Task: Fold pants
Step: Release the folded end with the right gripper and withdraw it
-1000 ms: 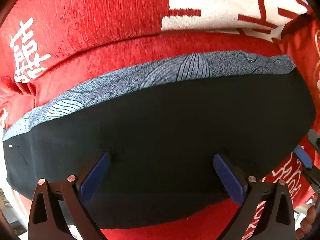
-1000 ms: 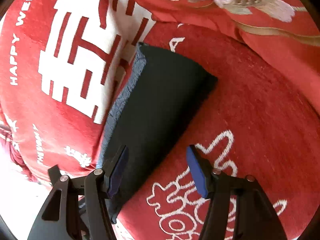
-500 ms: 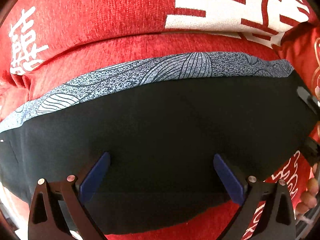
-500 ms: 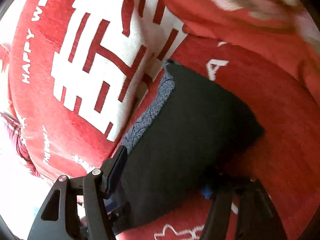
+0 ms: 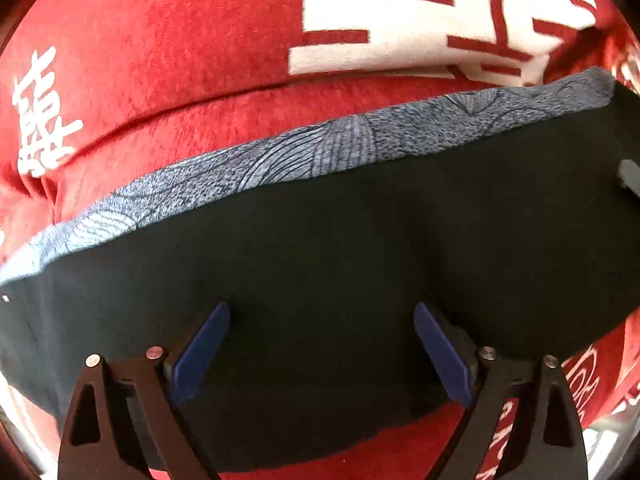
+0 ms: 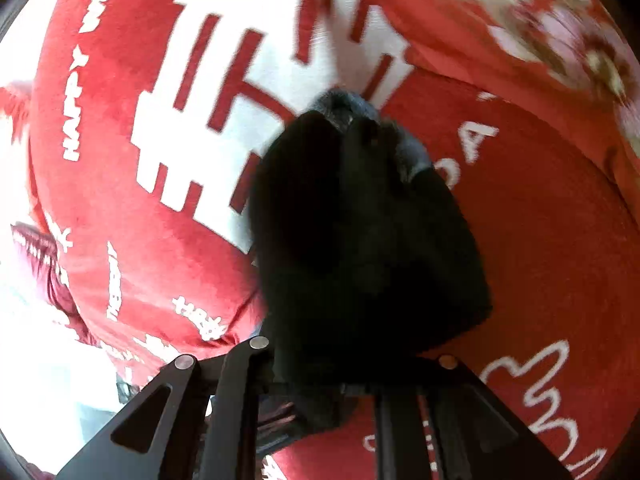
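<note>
Black pants (image 5: pixel 320 240) with a grey-blue patterned band (image 5: pixel 320 152) along the far edge lie folded lengthwise on a red blanket. My left gripper (image 5: pixel 320 312) points down onto their near part; its jaws are closing but stand wide, with flat black cloth under and between the blue pads (image 5: pixel 200 348). In the right wrist view the pants (image 6: pixel 360 240) end is bunched up and raised off the blanket. My right gripper (image 6: pixel 340 376) is closing on that bunch, its pads hidden under the cloth.
The red blanket (image 5: pixel 160 60) with large white characters covers the whole surface, also under the right gripper (image 6: pixel 540 240). A red embroidered floral cover (image 6: pixel 560 20) lies at the far right. The blanket's edge and a bright floor (image 6: pixel 40 360) are at the left.
The right gripper slid over the pants' end, shut on it and lifted it into a bunch. In the left view the pants' right end rose; the left pads drew slightly closer.
</note>
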A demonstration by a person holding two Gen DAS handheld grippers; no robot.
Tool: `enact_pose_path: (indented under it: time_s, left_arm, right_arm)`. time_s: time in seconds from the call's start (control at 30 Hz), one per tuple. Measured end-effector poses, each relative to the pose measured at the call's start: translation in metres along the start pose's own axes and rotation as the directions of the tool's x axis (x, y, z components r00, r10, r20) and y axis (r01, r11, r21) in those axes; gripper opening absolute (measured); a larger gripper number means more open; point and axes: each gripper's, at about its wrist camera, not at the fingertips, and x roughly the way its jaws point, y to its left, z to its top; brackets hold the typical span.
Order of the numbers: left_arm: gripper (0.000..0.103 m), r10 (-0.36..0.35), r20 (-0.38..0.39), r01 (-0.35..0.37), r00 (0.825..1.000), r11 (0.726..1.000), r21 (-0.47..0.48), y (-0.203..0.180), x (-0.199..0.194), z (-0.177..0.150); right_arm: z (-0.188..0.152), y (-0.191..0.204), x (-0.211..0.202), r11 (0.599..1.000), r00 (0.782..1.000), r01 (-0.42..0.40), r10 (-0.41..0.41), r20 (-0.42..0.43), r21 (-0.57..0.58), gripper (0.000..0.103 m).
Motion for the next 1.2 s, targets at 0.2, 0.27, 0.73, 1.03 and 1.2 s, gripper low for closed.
enact_pose_path:
  time_s: [0.2,0.27,0.73,1.03,1.2]
  left_arm:
    - [0.098,-0.034,-0.022,0.034,0.999,0.999,0.041,0.011,0.000,0.003]
    - [0.098,-0.070,-0.031,0.070,0.997,0.997,0.028,0.022,-0.004,0.012]
    - [0.098,0.040,0.067,-0.033,0.997,0.993,-0.112,0.221,-0.076,-0.039]
    - [0.098,0.158,-0.023,-0.159,0.987,0.961,-0.227,0.324,-0.058,-0.071]
    - [0.098,0.072,-0.020,-0.075,0.997,0.967,-0.242,0.325,-0.061,-0.068]
  right_arm:
    - [-0.014,0.055,0.004,0.979,0.997,0.080,-0.081,0.001,-0.189,0.016]
    - [-0.020,0.072,0.005,0.964,0.993,0.114,-0.114,0.012,-0.240,0.016]
    - [-0.136,0.206,0.098,0.661,0.916,0.341,-0.393,0.079,-0.668,0.026]
    - [-0.265,0.230,0.224,0.270,0.725,0.451,-0.667,0.172,-0.851,0.059]
    - [-0.280,0.244,0.184,0.409,0.827,0.290,-0.563,0.012,-0.865,0.065]
